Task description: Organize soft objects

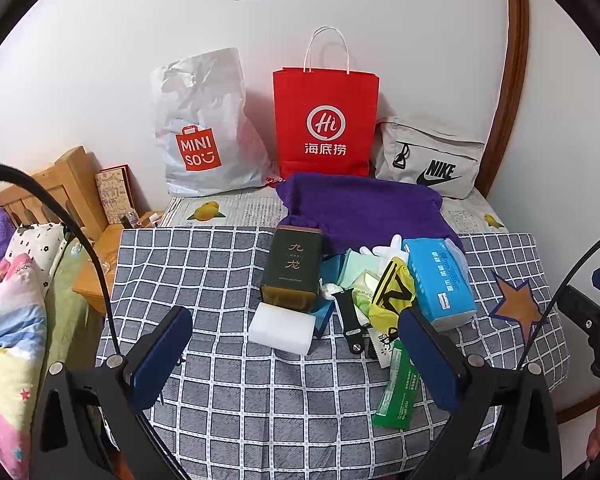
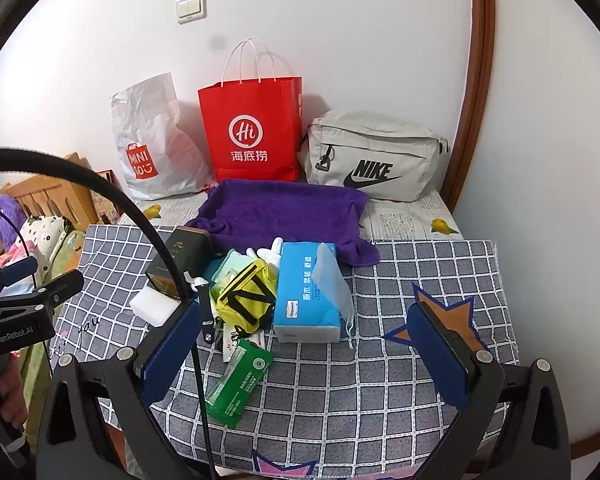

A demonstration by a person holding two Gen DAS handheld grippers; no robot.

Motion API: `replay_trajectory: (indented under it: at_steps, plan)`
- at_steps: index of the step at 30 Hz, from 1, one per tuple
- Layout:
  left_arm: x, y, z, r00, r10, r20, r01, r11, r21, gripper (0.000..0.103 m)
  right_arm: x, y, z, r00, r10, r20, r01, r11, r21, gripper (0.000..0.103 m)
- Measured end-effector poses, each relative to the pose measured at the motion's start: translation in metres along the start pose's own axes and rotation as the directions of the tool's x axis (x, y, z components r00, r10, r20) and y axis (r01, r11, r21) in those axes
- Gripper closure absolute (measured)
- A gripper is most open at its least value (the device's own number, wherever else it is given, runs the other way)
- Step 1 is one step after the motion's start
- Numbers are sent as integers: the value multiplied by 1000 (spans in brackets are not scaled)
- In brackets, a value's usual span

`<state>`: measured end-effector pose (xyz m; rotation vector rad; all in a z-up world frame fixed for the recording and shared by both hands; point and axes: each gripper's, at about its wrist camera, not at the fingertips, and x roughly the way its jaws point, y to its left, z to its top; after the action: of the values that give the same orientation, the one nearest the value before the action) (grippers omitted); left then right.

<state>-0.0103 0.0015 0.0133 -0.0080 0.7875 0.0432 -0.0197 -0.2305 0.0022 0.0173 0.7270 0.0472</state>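
Observation:
A pile lies on the checked cloth: a purple towel, a blue tissue pack, a yellow pouch, a white sponge block, a dark green box, a green packet and a black strap. My left gripper is open and empty, hovering in front of the pile. My right gripper is open and empty, just right of the green packet. A blue face mask lies on the tissue pack.
At the back against the wall stand a white MINISO bag, a red paper bag and a grey Nike pouch. A bed with bedding is at the left. The left gripper's body shows in the right wrist view.

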Motion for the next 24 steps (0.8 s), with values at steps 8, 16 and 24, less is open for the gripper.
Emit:
replay_trajectory:
  at_steps: [8, 16, 24]
  plan:
    - [0, 2, -2, 1000, -3, -7, 3, 1000, 0, 0, -2, 2, 0, 1000, -2, 1, 2, 1000, -4, 2]
    - [-1, 3, -3, 1000, -3, -4, 3, 1000, 2, 0, -3, 1, 0, 1000, -2, 3, 2, 1000, 3, 2]
    - [-1, 0, -3, 1000, 0, -7, 0, 1000, 14, 0, -6, -2, -1, 1000, -5, 11, 5, 1000, 7, 2]
